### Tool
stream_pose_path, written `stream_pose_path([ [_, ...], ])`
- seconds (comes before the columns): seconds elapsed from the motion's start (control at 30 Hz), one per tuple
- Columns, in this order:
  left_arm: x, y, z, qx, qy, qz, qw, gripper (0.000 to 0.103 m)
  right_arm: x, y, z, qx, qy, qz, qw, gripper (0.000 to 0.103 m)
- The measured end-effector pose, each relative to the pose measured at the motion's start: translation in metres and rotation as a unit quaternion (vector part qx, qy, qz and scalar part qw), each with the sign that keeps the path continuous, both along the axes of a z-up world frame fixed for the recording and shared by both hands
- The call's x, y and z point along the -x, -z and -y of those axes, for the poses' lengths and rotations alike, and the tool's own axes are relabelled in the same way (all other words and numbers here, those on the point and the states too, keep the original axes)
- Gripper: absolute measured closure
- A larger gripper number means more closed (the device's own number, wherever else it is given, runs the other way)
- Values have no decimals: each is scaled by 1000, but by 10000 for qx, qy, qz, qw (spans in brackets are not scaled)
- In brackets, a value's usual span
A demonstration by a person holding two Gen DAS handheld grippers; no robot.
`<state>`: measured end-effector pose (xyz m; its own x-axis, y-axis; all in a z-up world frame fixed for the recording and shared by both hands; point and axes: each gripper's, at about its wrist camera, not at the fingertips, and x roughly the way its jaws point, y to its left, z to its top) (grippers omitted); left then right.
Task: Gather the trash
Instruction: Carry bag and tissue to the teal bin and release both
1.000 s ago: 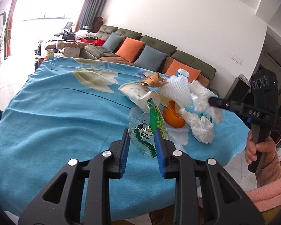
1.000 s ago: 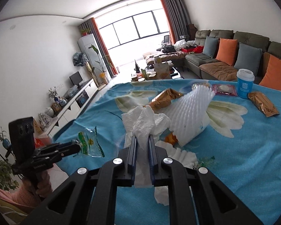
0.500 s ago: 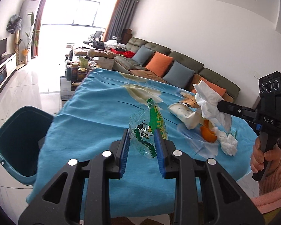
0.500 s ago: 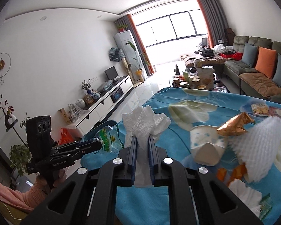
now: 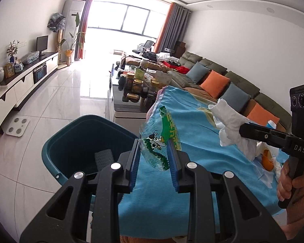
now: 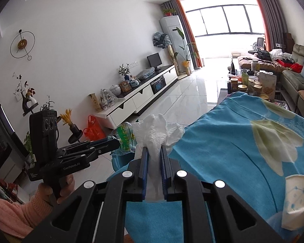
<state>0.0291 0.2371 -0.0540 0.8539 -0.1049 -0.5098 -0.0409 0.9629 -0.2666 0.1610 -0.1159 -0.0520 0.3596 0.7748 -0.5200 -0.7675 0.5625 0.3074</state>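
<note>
So both hands are loaded up for one trip to the bin, which makes sense: two pieces of trash per run instead of one. The left gripper (image 5: pixel 154 158) is clamped on a crinkly clear snack wrapper (image 5: pixel 161 139) with green print, pinched by its lower part so the rest sticks up free and should drop cleanly once let go. The right gripper (image 6: pixel 153 162) is squeezed tight on a wad of white tissue (image 6: pixel 155 133), most of it puffing out above the fingertips, a tail hanging below.

Landmark here is the teal bin (image 5: pixel 56 147) on the floor, right against the edge of the table with the blue cloth (image 5: pixel 194 125). The wrapper hangs just beside the bin's rim on the table side, not quite over the opening yet. The tissue is farther from the bin, above the cloth. The bin already has a piece of grey mesh-looking stuff (image 5: pixel 103 158) at the bottom.

Farther from the bin, on the cloth, there's leftover stuff: an orange peel (image 5: pixel 266 161) and a crumpled paper cup (image 6: pixel 298 198). My guess is the wrapper goes in first, since it's nearest.
</note>
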Motion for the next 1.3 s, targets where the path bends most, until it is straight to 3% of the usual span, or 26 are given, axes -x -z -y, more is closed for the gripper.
stream_pose_path([
  [0.6, -10, 31, -98, 102, -905, -558, 9943, 76, -30, 16, -106, 345, -499, -315, 9977, 91],
  [1.3, -55, 73, -107, 194, -1225, -1125, 9859, 75, -56, 58, -171, 894, -448, -932, 9906, 86],
])
